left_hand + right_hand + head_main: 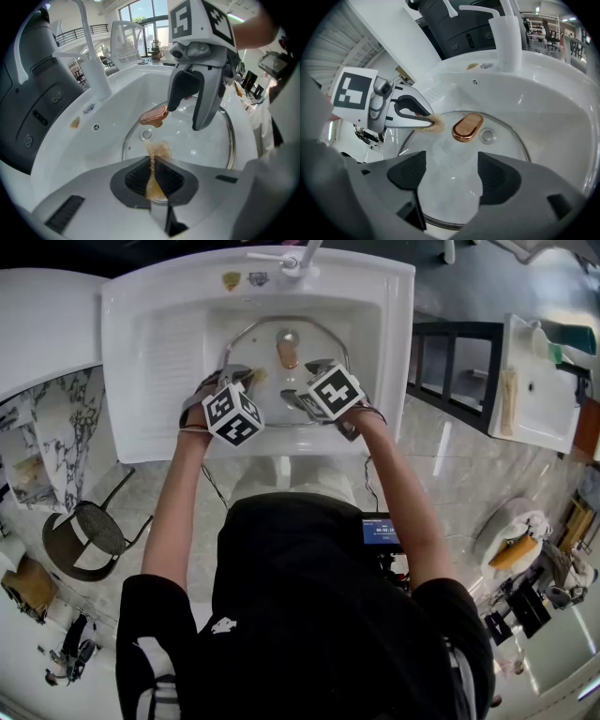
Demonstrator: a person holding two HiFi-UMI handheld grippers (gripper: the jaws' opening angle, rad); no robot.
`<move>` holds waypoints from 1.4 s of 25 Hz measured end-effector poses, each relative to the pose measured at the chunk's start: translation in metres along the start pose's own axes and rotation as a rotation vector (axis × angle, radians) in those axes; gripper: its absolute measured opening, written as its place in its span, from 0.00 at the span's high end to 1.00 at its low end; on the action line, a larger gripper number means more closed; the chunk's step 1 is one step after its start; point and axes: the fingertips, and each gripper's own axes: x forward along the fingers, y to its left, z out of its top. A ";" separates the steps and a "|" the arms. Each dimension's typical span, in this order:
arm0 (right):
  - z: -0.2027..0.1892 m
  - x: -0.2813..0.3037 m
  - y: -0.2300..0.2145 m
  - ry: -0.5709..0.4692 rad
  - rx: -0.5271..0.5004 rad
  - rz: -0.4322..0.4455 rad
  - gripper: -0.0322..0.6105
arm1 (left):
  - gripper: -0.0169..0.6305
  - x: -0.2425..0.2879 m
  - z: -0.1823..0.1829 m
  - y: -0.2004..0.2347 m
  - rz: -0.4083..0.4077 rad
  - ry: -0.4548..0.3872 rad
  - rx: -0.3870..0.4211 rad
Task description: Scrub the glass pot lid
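Left gripper (pixel 432 123) cube (pixel 352 90): black-and-white square code, no letters.
Right gripper (pixel 186 117) cube (pixel 196 19): same kind of code; one face's blocks resemble a 5.
Gold sticker (pixel 231 280), sink (pixel 141 352) ledge: print too small to read.
Grey sticker (pixel 258 278) beside it: unreadable.
Screen (pixel 380 532) at person's waist: blue, text unreadable.
Legible text: none.

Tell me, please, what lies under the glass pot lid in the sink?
Through the clear glass pot lid, only the white sink basin shows beneath it. Whatever lies directly under the copper handle and the metal rim is covered, so I cannot say.
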 end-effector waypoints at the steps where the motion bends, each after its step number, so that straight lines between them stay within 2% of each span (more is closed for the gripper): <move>1: 0.001 -0.001 0.001 -0.001 0.001 0.003 0.43 | 0.95 -0.002 0.000 -0.002 -0.002 0.000 0.000; 20: -0.001 0.000 -0.001 0.019 -0.004 0.000 0.43 | 0.95 -0.031 -0.005 -0.051 -0.083 -0.008 0.024; 29: 0.001 0.001 0.001 0.012 -0.002 0.010 0.43 | 0.95 -0.033 -0.007 -0.054 -0.123 -0.001 -0.003; 35: 0.001 0.000 0.002 0.007 -0.001 0.015 0.43 | 0.95 -0.027 -0.005 -0.045 -0.100 0.004 -0.008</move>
